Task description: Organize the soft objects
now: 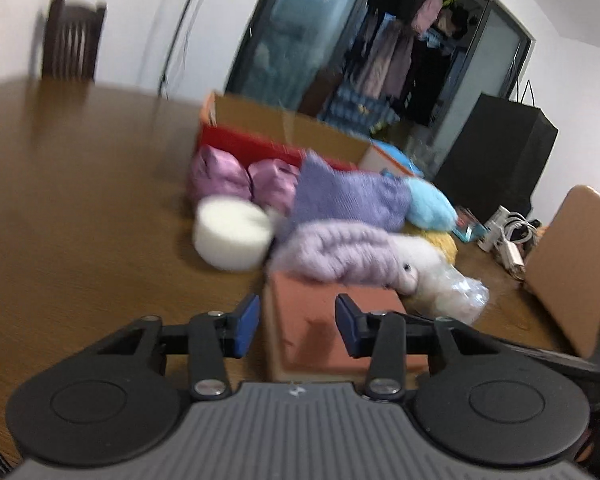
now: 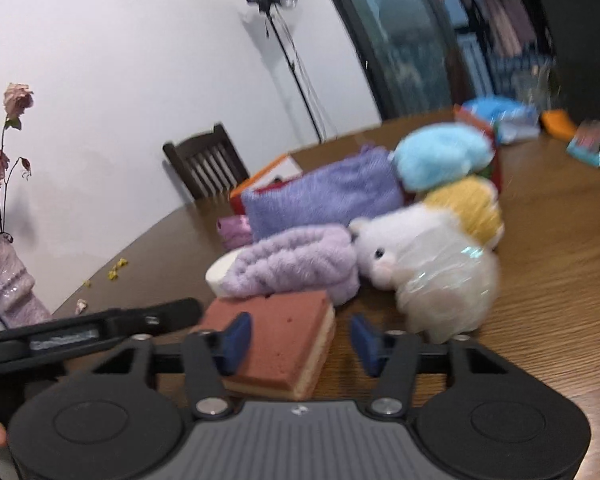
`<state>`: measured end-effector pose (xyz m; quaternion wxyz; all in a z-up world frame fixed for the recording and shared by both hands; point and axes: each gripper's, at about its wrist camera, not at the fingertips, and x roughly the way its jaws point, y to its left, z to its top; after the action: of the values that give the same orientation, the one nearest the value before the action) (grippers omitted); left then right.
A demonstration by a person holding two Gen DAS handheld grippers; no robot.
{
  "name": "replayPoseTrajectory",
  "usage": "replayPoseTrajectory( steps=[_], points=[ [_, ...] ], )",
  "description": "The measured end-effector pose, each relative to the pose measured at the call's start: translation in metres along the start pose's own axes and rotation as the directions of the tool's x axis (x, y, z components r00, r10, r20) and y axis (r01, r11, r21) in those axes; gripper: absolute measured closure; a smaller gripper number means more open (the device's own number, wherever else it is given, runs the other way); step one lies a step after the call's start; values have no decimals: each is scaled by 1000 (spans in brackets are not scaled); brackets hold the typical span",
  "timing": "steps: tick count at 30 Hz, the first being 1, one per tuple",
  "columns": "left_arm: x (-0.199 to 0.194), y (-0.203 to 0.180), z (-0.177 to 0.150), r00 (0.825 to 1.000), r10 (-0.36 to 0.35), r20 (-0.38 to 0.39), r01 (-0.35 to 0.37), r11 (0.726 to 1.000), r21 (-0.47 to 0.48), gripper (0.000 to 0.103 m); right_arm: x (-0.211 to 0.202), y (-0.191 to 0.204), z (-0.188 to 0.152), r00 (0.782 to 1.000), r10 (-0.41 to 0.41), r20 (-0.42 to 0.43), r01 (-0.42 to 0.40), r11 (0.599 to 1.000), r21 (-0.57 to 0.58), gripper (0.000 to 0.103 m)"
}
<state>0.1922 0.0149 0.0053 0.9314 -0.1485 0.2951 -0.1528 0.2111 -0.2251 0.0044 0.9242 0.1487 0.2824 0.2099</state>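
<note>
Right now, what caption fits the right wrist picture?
Right claw open beside a brown sponge, before a pile of plush toys.

Bare wooden table (image 1: 80, 208) left of soft pile (image 1: 340, 216), cardboard box (image 1: 284, 128) blocking behind

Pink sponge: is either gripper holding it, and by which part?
Neither. The pink sponge lies free on the table; the left gripper and right gripper are open.

Your left gripper (image 1: 297, 325) and right gripper (image 2: 300, 338) look alike: blue pads on black linkage arms, silver pivot screws, round black discs flanking a ribbed grey housing bearing a small white mark.
</note>
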Motion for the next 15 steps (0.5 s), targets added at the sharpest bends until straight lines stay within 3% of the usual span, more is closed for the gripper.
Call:
replayPoseTrajectory(
  steps=[2, 9, 12, 15],
  points=[
    [0, -7, -8, 1000, 3, 3, -3, 1000, 15, 60, 1, 1, -1, 1000, 25, -8, -25, 1000, -5, 69],
    [-15, -19, -8, 1000, -4, 9, 4, 1000, 25, 64, -12, 4, 1, 999, 34, -16, -34, 999, -6, 73],
    [-24, -27, 12, 998, -31, 63, 28, 998, 50, 64, -32, 11, 17, 998, 41, 44, -39, 998, -45, 73],
    [-22, -33, 50, 991, -54, 126, 47, 997, 61, 64, -36, 15, 52, 993, 60, 100, -52, 996, -79, 73]
  ],
)
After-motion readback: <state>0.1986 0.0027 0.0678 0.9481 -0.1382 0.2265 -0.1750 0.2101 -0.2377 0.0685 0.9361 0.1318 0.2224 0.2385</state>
